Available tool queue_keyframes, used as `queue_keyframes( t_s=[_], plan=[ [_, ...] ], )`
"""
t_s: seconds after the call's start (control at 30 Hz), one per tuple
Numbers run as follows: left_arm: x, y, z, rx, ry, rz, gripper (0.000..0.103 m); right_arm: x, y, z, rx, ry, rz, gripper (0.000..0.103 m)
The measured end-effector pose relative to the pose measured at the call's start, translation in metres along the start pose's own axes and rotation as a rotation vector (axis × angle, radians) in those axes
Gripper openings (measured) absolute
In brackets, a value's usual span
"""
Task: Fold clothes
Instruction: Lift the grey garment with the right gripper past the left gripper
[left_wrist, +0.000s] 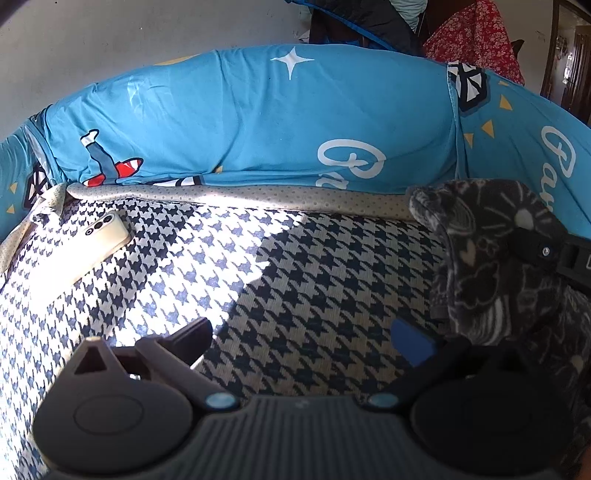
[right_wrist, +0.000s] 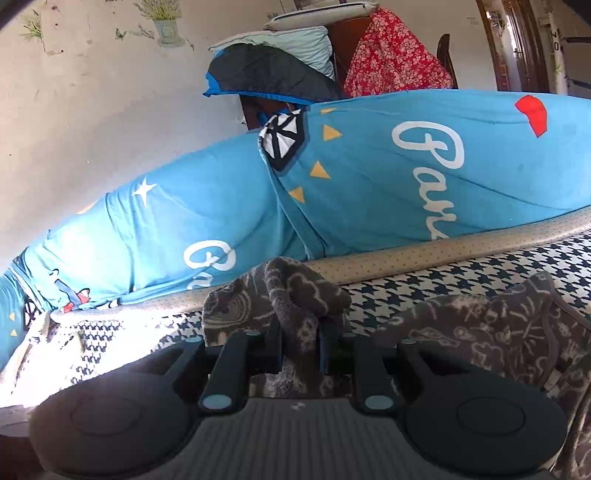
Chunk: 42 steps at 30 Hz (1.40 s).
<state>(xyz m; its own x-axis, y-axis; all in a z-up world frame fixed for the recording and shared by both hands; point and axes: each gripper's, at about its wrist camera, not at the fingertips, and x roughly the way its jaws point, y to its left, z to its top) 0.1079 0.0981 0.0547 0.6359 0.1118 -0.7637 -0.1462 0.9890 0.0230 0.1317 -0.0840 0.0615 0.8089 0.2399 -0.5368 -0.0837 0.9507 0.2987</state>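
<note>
A dark grey fleece garment (right_wrist: 480, 332) with pale line drawings lies crumpled on the houndstooth bed cover (right_wrist: 461, 280). In the right wrist view my right gripper (right_wrist: 300, 338) is shut on a bunched fold of this fleece, which rises in a lump just past the fingertips. The left wrist view shows the same lifted fold (left_wrist: 480, 258) at the right, with one of the right gripper's fingers (left_wrist: 532, 247) pressed into it. My left gripper (left_wrist: 301, 339) hovers over the bed cover (left_wrist: 295, 280) with its jaws wide apart and nothing between them; its blue pad sits close beside the fleece.
A white phone (left_wrist: 103, 232) lies on the bed at the far left. Long blue printed bolsters (left_wrist: 258, 122) line the far side along a beige dotted edge (left_wrist: 240, 195). Behind them are a wall, stacked pillows (right_wrist: 295, 48) and a red floral cloth (right_wrist: 391, 59).
</note>
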Motion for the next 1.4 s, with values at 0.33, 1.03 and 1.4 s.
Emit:
queue_keyframes(
  t_s=[0.33, 1.03, 1.4],
  plan=[
    [-0.003, 0.016, -0.004, 0.024, -0.008, 0.017, 0.103, -0.012, 0.035, 0.005, -0.003, -0.084, 0.142, 0.018],
    [-0.011, 0.056, -0.013, 0.008, 0.017, 0.089, 0.103, 0.000, 0.082, -0.023, -0.011, 0.037, 0.384, 0.018],
    [-0.011, 0.076, -0.014, -0.042, 0.032, 0.194, 0.103, -0.005, 0.097, -0.030, -0.031, 0.070, 0.438, 0.024]
  ],
)
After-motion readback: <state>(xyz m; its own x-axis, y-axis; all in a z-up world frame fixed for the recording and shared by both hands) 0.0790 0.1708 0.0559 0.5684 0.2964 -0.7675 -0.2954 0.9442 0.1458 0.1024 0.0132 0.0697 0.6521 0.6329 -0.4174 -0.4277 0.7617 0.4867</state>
